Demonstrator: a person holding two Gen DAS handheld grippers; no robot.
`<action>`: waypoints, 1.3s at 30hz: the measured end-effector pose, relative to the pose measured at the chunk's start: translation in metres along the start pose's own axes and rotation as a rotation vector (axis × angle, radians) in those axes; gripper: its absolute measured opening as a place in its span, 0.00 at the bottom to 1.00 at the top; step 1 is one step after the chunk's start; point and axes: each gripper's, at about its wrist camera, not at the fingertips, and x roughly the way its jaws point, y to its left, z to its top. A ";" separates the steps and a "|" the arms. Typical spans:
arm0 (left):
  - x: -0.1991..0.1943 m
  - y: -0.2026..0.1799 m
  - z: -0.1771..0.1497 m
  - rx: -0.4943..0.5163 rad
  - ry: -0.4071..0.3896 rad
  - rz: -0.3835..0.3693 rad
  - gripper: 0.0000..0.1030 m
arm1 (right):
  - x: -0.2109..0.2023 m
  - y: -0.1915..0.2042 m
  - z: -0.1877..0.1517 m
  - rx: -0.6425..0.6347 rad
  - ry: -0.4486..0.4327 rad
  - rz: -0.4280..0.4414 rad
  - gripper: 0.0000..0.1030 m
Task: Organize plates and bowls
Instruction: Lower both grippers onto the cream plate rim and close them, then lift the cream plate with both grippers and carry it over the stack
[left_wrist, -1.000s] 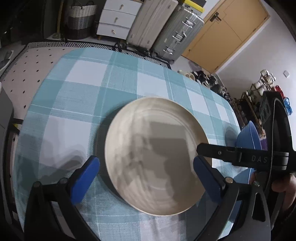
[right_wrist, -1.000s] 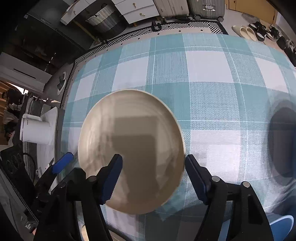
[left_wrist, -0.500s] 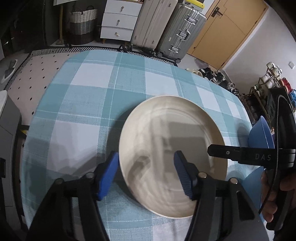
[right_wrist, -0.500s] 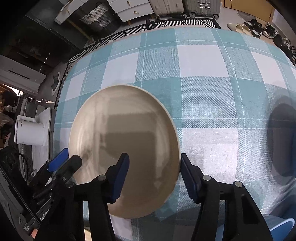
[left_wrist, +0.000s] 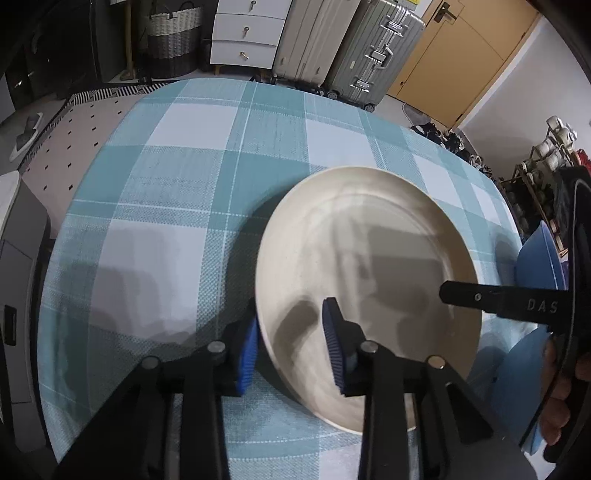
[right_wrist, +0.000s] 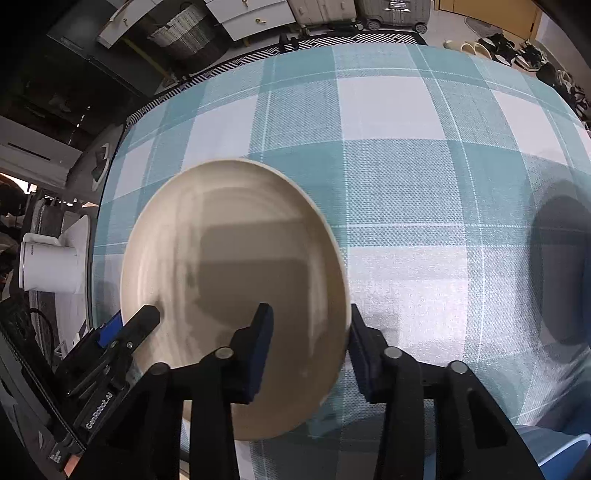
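A cream plate (left_wrist: 369, 273) sits on the checked bench (left_wrist: 192, 177). The left claw (left_wrist: 291, 343) straddles its left rim, one pad outside and one over the dish; the right claw (right_wrist: 306, 347) straddles the opposite rim likewise (whether either truly pinches cannot be told). A blue bowl (left_wrist: 539, 262) stands just beside the plate.
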 end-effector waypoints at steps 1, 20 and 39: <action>0.000 -0.001 -0.001 0.009 -0.005 0.008 0.29 | 0.000 0.000 0.000 0.000 -0.001 -0.001 0.36; -0.004 0.010 -0.005 0.006 -0.032 0.073 0.12 | 0.000 0.005 -0.002 -0.028 -0.028 -0.046 0.12; -0.026 0.014 -0.006 -0.019 -0.073 0.088 0.12 | -0.019 0.017 -0.015 -0.075 -0.094 -0.025 0.10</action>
